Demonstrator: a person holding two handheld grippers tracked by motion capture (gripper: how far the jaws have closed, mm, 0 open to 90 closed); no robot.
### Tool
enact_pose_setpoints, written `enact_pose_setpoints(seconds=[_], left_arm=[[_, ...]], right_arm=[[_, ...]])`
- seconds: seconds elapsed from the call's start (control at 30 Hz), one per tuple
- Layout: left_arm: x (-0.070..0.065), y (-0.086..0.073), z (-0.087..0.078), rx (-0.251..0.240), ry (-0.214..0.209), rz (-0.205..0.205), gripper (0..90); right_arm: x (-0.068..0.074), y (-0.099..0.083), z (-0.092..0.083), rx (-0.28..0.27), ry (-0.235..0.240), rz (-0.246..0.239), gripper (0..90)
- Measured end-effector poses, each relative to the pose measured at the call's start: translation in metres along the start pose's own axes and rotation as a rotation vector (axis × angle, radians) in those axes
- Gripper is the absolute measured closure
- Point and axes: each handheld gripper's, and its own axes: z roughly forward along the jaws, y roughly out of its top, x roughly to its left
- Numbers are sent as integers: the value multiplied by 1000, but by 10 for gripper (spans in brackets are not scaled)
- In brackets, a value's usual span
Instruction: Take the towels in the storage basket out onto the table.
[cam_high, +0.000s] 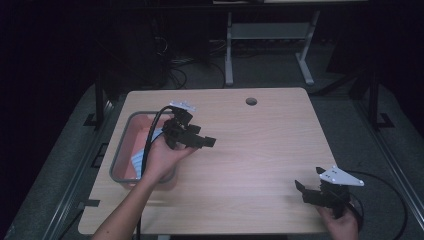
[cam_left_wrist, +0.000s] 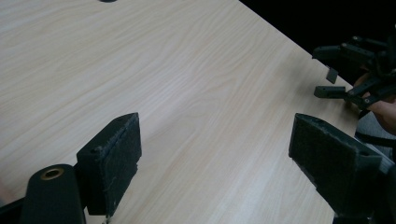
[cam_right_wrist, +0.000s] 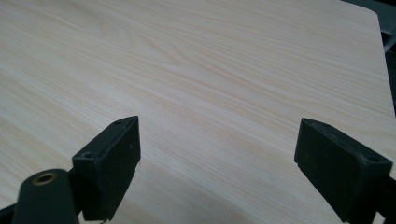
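Note:
My left gripper (cam_high: 207, 141) hangs over the left-middle of the wooden table (cam_high: 260, 150), held by a hand just right of a grey-rimmed bin (cam_high: 118, 150). Its jaws point right and stand wide open, with nothing but bare wood between them in the left gripper view (cam_left_wrist: 215, 140). At the table's front right corner a second hand holds my right gripper (cam_high: 301, 192), jaws aimed left. It is open too, over bare tabletop (cam_right_wrist: 219, 144). The left gripper view also catches the right gripper (cam_left_wrist: 327, 74) far off at the table's edge.
The bin has a pinkish inside and holds something pale blue (cam_high: 137, 161), partly hidden by the hand. A round cable hole (cam_high: 251, 101) sits near the table's far edge. Beyond the table stand a white desk frame (cam_high: 229, 50) and floor cables.

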Motion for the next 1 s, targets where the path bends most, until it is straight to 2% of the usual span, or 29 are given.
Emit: enact_pose_setpoints(seconds=[0.17,0.47,0.8,1.0], left_arm=[[12,-5,-10,6,29,-21,169],[35,-19,-30,-13,70,-76,170],[52,-31,-44,-14,120,-110,172],[62,-39,-53,-12,131,-129,201]], right_arm=[[0,0,0,1,0,0,139],[1,0,2,4,4,-10,139],[1,0,2,7,7,-13,139],[1,-1,3,11,9,-13,139]])
